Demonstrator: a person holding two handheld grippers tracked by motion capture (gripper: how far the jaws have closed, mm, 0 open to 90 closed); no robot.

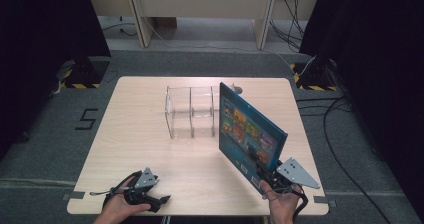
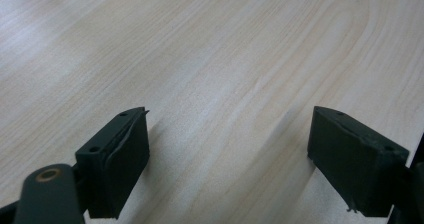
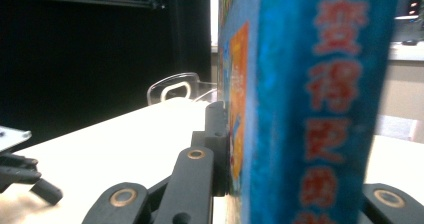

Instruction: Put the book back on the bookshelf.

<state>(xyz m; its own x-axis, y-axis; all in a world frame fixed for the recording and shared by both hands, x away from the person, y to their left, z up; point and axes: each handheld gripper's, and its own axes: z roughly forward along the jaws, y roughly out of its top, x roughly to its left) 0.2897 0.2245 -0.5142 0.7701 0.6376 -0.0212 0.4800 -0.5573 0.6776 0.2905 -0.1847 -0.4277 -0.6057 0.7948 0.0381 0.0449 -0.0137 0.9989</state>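
Blue book (image 1: pixel 248 130), held upright and tilted above the bench (image 1: pixel 150 149), just beside the right end of the clear acrylic rack (image 1: pixel 192 112) and nearer the person than it. Lower near corner of the book clamped in the right tool (image 1: pixel 263 176), jaws closed on both covers; in the right gripper view, one black jaw pressed flat against the illustrated cover, spine (image 3: pixel 320 109) with red characters facing the camera. Right hand (image 1: pixel 281 204) at the near bench edge, right of the rack. Left tool (image 1: pixel 150 200) resting low at the near edge, well to the left of the rack and well apart from it, gripped by the left hand (image 1: pixel 117 209); jaws spread wide, bare wood grain between them, nothing held.
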